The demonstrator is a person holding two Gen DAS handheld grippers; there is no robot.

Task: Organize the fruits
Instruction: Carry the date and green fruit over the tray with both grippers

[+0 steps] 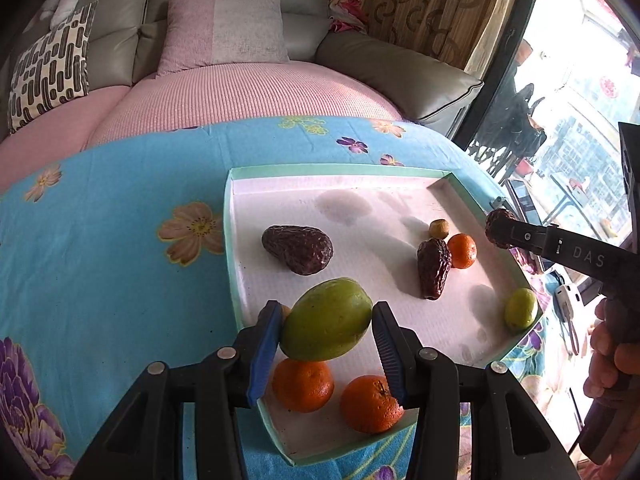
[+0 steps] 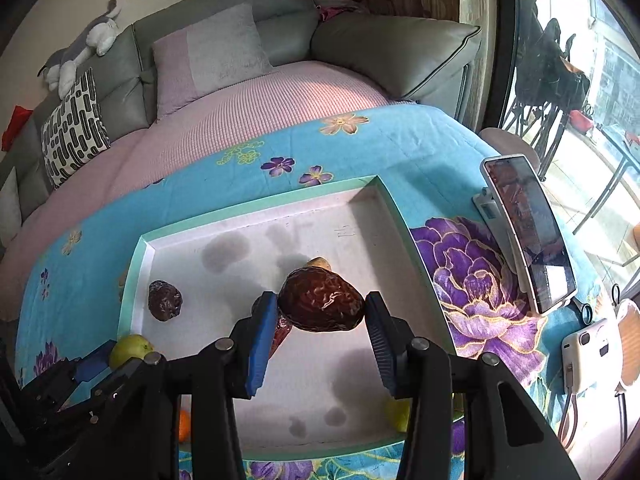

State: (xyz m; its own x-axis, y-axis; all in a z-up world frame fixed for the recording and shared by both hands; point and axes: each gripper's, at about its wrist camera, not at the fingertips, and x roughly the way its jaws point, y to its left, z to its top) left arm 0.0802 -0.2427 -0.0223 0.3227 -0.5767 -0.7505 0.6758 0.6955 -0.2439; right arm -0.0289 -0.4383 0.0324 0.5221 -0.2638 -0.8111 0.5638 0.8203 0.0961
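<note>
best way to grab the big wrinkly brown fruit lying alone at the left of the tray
Grip the big wrinkly brown fruit across its plump middle, coming from above. It lies flat with its tapered end pointing left, clear of the other fruit, so jaws closing across the short width should hold it best.

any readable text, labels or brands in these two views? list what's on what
"DAS" — pale letters on the black body of the right gripper, seen from the left wrist view; it may run on out of frame.
Faint grey marks on the white floor of the tray: too faint to read.
Phone screen: dark picture, no legible text.
Nothing else readable.
</note>
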